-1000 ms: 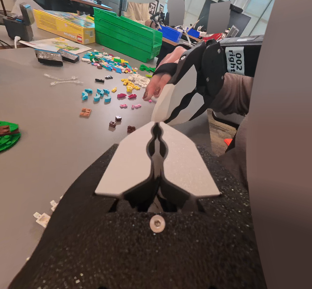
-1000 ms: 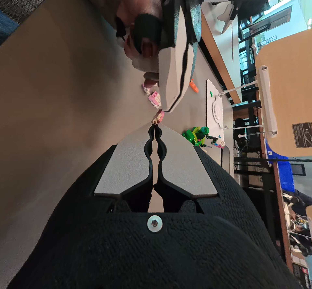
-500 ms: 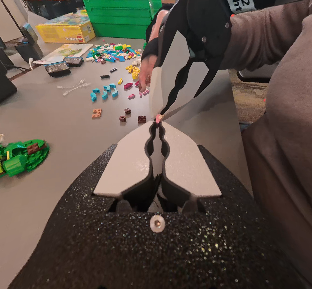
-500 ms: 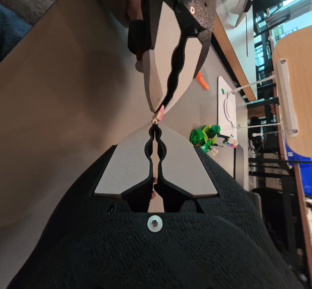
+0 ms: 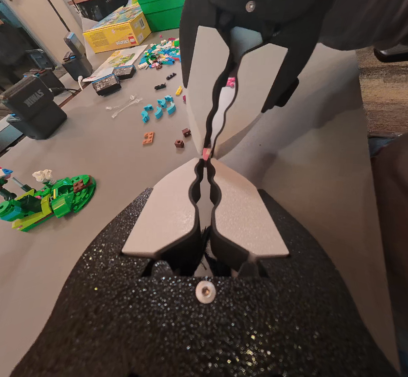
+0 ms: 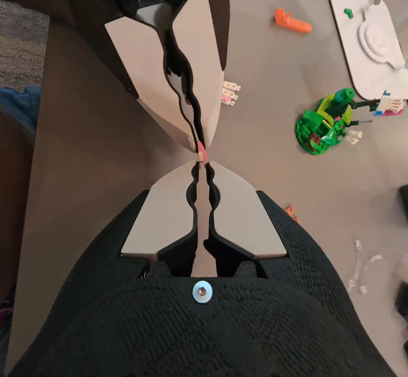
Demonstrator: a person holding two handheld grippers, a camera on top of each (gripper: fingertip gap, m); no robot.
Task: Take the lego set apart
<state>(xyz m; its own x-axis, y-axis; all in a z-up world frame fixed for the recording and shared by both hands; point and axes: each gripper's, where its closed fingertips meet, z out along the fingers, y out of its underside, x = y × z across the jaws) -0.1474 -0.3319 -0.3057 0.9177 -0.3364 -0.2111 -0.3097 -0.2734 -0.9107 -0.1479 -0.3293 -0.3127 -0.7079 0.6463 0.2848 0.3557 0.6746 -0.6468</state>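
Pink-and-tan lego piece: tiny, light, rigid; left gripper and right gripper each pinch one end; grip easily slips.

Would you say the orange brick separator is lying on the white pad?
No, the orange separator lies on the bare grey table, left of the white pad.
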